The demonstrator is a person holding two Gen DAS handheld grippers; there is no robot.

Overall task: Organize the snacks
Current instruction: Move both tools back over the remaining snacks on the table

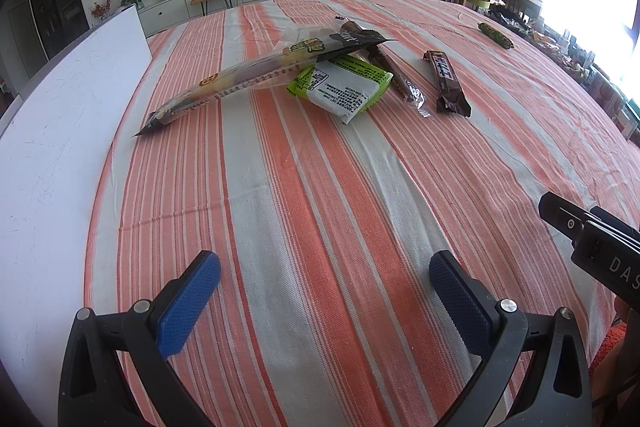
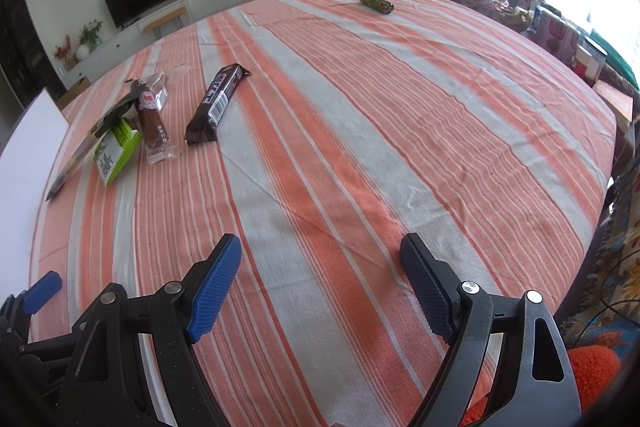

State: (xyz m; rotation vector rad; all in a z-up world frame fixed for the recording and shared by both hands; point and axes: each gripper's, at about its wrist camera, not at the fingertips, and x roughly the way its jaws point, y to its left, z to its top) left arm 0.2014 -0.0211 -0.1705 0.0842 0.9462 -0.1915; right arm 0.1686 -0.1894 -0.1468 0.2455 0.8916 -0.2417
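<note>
Desk (image 1: 320, 187) fills both views, spread with a cloth of orange and pale grey stripes. White board (image 1: 60, 147) lies flat along the cloth's left edge.

The snacks sit toward the far side, well apart from both tools. Largest is a long clear packet (image 1: 256, 75), lying slantwise with its far end propped on a green-and-white pack (image 1: 340, 85). Just beside that pack, on its right, lies a slim brown stick in clear wrap (image 1: 396, 75), its far end tucked under the long packet. A dark chocolate bar (image 1: 446, 83) lies a little farther right, apart from the stick. A small green roll (image 2: 376, 3) rests alone near the far edge of the cloth, well apart from the others.

The left hand-held gripper (image 1: 324, 291) hangs above bare cloth near the front edge, its blue pads (image 1: 188, 307) spread wide with nothing between them. The right hand-held gripper (image 2: 320, 283) is likewise released over bare cloth, jaws wide and empty; in the left wrist view its black body shows at the right edge.
</note>
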